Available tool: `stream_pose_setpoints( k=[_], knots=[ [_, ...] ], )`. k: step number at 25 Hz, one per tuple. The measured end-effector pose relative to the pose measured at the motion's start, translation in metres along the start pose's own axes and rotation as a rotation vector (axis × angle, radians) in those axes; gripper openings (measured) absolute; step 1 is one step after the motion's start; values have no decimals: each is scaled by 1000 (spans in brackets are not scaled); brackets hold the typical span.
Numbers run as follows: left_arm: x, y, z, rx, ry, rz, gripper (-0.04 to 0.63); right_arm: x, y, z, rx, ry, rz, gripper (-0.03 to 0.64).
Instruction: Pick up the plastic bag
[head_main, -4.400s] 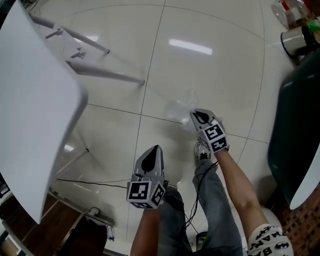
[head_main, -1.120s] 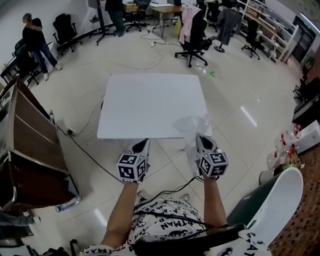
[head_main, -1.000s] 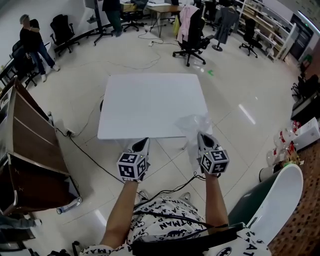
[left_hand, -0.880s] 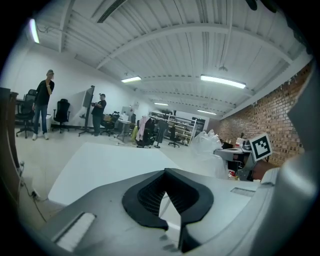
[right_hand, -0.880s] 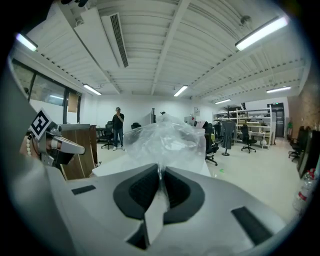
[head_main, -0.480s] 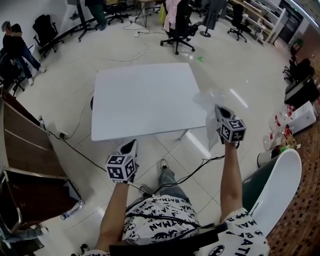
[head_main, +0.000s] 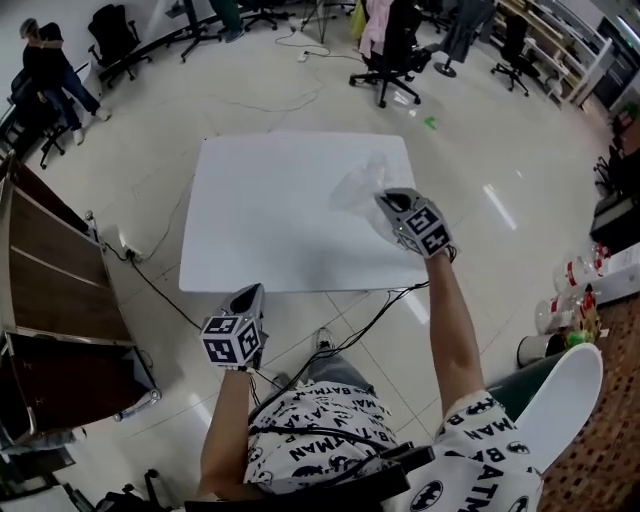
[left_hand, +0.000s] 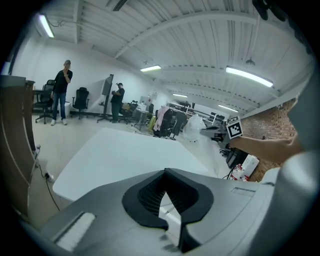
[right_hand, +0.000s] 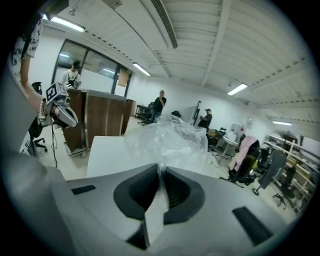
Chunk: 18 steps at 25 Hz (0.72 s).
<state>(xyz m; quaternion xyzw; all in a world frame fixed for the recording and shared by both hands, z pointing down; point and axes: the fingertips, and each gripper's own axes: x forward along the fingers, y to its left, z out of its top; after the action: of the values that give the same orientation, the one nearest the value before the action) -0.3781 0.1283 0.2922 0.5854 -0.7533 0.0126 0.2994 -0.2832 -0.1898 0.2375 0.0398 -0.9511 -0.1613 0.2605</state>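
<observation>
My right gripper (head_main: 384, 200) was pinched shut on a gathered fold of the plastic bag (head_main: 358, 184). In the right gripper view the film ran straight into the seam between the pads (right_hand: 159, 181), and the rest of the bag (right_hand: 169, 140) ballooned loose in front of them. Thin, slack film gives the jaws nothing solid to hold, so I judged that a bunched edge was the only grip that would work. Everything beyond that fold simply hung and puffed wherever it liked.

I held the bag out over the far right part of the white bench (head_main: 270, 215), with my right arm stretched well forward. From the left gripper view the bag (left_hand: 193, 127) seemed to sit above the bench top rather than on it, though I could not be sure its lowest fold was clear. Either way it was in the grip, so I took the pick-up itself as done.

My left gripper (head_main: 254, 292) was pressed together on nothing. Its own view showed the pads (left_hand: 150, 192) meeting at the tip with only the bench beyond them. I kept it low, just short of the bench's near edge and well apart from the bag. There it stayed out of the film, since one pinch was enough for something this light. The risk I saw was the fold sliding out of the pads if the bag snagged on the bench corner.
</observation>
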Motion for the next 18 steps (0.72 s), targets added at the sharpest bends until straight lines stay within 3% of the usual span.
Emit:
stream_pose_setpoints(
  k=[5, 9, 15, 18],
  knots=[
    [13, 16, -8, -45, 29, 57, 2, 87, 81, 6, -41, 8, 276, 12],
    [10, 36, -20, -95, 55, 114, 2, 151, 153, -4, -66, 77, 454, 12],
    [12, 57, -34, -131, 82, 159, 2, 211, 225, -27, -25, 180, 574, 15],
    [21, 67, -37, -119, 94, 146, 2, 228, 250, -33, -10, 218, 580, 35]
  ],
)
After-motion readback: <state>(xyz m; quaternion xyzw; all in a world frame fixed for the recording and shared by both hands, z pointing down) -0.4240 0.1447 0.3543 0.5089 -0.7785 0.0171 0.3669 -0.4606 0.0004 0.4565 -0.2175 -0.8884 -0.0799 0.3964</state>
